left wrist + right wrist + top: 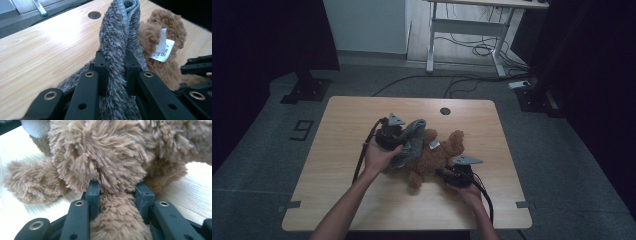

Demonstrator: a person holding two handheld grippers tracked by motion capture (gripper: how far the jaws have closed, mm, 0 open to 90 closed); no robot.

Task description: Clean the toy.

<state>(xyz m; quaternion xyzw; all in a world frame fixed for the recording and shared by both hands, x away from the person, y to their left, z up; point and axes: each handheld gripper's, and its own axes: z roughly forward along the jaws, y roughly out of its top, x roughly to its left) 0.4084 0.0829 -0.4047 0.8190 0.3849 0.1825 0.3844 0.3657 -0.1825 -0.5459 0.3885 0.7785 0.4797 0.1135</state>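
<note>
A brown plush teddy bear point(437, 155) lies in the middle of the wooden table point(337, 150). A grey fuzzy cloth point(412, 142) is draped over its left side. My left gripper point(399, 134) is shut on a fold of the grey cloth point(117, 50), which stands up between its jaws. A white label point(162, 46) hangs from the teddy bear point(162, 65) beside it. My right gripper point(447, 174) is shut on a limb of the teddy bear point(117, 210), with fur bulging between the two jaws.
A round cable hole point(445, 111) sits near the table's far edge. A white desk frame point(472, 30) and loose cables point(472, 50) are on the floor behind. Dark stands point(307, 87) flank the table at back left and right.
</note>
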